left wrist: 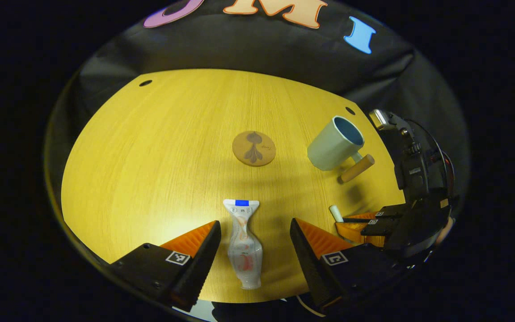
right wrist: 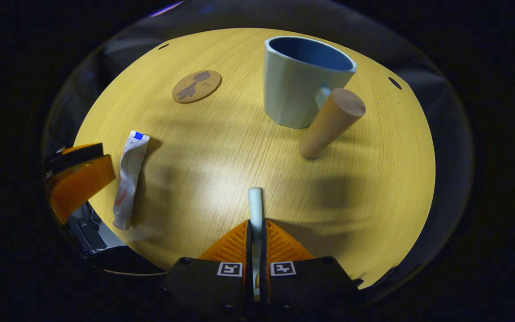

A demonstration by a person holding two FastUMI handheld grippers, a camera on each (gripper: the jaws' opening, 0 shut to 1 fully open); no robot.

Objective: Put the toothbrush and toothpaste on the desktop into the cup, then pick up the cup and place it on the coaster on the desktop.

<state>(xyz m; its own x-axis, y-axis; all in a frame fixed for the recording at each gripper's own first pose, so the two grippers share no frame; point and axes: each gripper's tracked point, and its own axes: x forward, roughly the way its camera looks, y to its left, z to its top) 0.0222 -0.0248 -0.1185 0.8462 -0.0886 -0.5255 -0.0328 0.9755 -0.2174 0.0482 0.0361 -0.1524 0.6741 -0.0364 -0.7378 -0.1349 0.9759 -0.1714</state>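
A white toothpaste tube (left wrist: pixel 244 243) lies on the wooden desktop (left wrist: pixel 159 161), between the spread fingers of my open left gripper (left wrist: pixel 255 241); neither finger touches it. In the right gripper view the same tube (right wrist: pixel 128 179) lies at the left. My right gripper (right wrist: pixel 255 232) is shut on the pale toothbrush (right wrist: pixel 255 205), whose end sticks out forward past the fingers, low over the desktop. A pale blue-green cup (right wrist: pixel 300 80) with a wooden handle (right wrist: pixel 331 123) stands beyond it. The round cork coaster (left wrist: pixel 254 148) lies farther back at mid-table, and the cup (left wrist: pixel 335 143) stands to its right.
The right gripper body (left wrist: pixel 414 192) with its cables sits at the desktop's right edge in the left gripper view. The left gripper's finger (right wrist: pixel 78 179) shows at the left edge of the right gripper view. Black cloth walls the booth behind the table.
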